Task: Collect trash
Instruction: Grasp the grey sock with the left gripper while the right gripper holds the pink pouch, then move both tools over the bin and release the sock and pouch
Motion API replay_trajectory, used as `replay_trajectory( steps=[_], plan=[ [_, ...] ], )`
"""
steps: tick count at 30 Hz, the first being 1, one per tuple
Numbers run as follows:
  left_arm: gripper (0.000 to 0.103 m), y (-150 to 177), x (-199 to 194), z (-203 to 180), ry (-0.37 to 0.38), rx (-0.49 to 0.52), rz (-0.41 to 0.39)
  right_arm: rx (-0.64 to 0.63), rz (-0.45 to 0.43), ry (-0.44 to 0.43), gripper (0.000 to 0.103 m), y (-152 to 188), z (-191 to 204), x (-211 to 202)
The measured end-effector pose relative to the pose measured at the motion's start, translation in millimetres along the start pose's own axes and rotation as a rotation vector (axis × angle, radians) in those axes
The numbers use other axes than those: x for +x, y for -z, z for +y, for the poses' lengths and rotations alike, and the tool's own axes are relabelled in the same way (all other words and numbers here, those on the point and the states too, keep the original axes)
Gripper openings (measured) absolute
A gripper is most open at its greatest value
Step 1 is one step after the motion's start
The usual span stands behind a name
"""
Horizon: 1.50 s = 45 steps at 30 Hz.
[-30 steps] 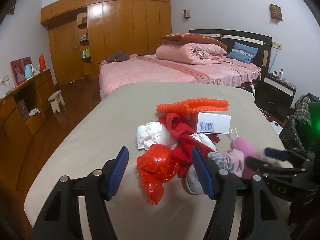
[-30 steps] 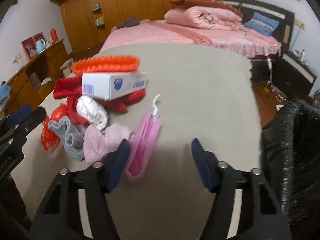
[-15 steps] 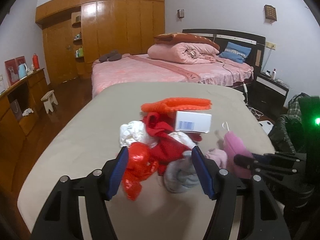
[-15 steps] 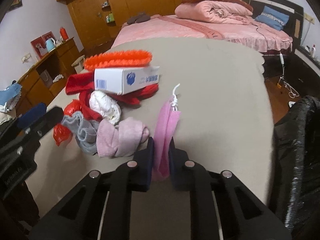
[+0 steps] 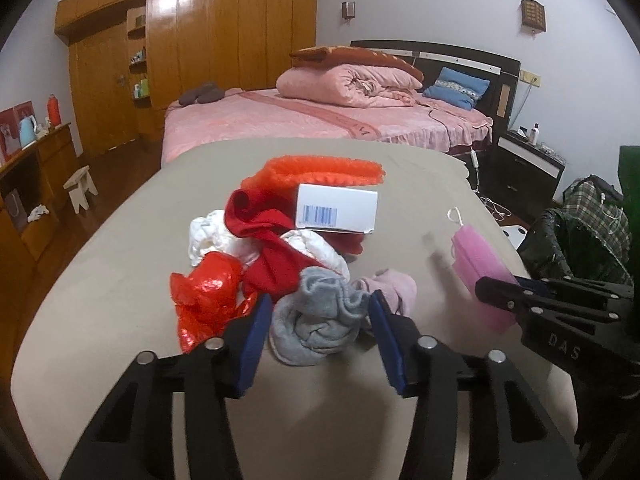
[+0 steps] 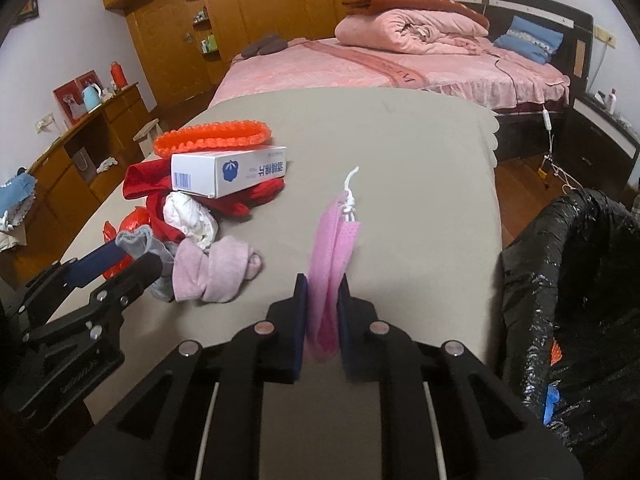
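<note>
Nearest me, the right tongs [image 6: 323, 300] are clamped on the pink face mask [image 6: 334, 256], lifted a little off the tabletop [image 6: 400, 184], with the black trash bag [image 6: 576, 280] gaping just to their right; that one piece looks about ready to drop in. The left tongs [image 5: 316, 344] have just been narrowing around the grey sock [image 5: 316, 320], which sits between the pads, though I can't see them pressing it yet. Beyond lie the pink sock [image 5: 394, 286], the red plastic bag [image 5: 204, 292], crumpled white paper [image 5: 212, 236], a red cloth [image 5: 264, 240], the white box [image 5: 336, 208] and orange netting [image 5: 320, 168]. By my reckoning nearly everything is left.
</note>
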State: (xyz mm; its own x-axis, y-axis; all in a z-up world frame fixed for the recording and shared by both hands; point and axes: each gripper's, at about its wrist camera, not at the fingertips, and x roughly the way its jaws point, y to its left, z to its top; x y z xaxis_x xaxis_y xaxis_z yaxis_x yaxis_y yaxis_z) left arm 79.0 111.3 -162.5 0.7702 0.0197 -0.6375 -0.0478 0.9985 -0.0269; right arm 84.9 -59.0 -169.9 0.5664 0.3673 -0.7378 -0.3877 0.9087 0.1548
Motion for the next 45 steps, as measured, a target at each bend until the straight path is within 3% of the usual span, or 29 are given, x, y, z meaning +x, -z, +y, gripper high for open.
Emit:
replay_trajectory(
  steps=[4,8,18,28,45],
  plan=[
    [0.028,0.8,6.8,-4.3,0.005,0.01,0.018,0.001,0.0,0.001,0.013,-0.5,-1.5,-0.5],
    [0.02,0.9,5.5,-7.6,0.001,0.018,0.01,0.0,-0.003,0.0,0.013,-0.2,-2.1,-1.6],
    [0.019,-12.3,-33.5,-6.4,-0.008,0.0,-0.079,0.002,-0.048,-0.021,0.013,-6.4,-1.7,-23.6],
    [0.019,-34.0,-62.4,-26.1,0.04,0.022,-0.159,0.01,-0.121,-0.019,0.013,-17.9,-8.3,-59.0],
    [0.019,-63.7,-75.2,-102.5,0.211,0.099,-0.216,0.098,-0.21,0.095,0.013,-5.3,-67.9,-129.2]
  ],
)
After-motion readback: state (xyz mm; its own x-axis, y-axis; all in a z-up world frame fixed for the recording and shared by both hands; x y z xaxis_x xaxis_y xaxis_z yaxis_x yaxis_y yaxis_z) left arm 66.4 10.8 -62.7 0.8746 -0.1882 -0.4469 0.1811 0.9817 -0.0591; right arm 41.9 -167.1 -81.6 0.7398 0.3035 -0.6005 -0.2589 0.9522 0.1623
